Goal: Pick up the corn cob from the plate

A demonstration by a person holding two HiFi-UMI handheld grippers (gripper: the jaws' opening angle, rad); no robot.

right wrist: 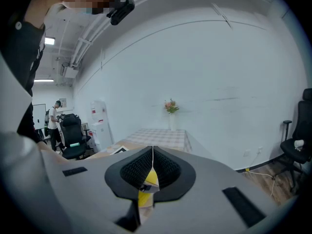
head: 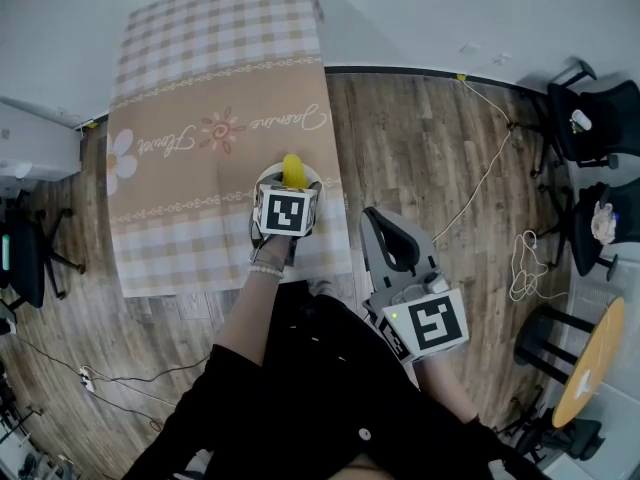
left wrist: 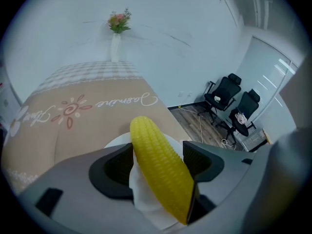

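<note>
The left gripper is released, its jaws wide on either side of the corn cob, which lies on the white plate on a tablecloth lettered "Jasmine Flower". Only the gripper views show the vase of flowers. The right gripper is clenched on nothing; the head view puts it over the wooden floor

Lower centre: right gripper, jaws meeting tip to tip. Yellow patch shows through the gap beneath, unidentifiable. Beyond, mid-frame: checked table, flower vase against white wall. Office chair at right edge.
</note>
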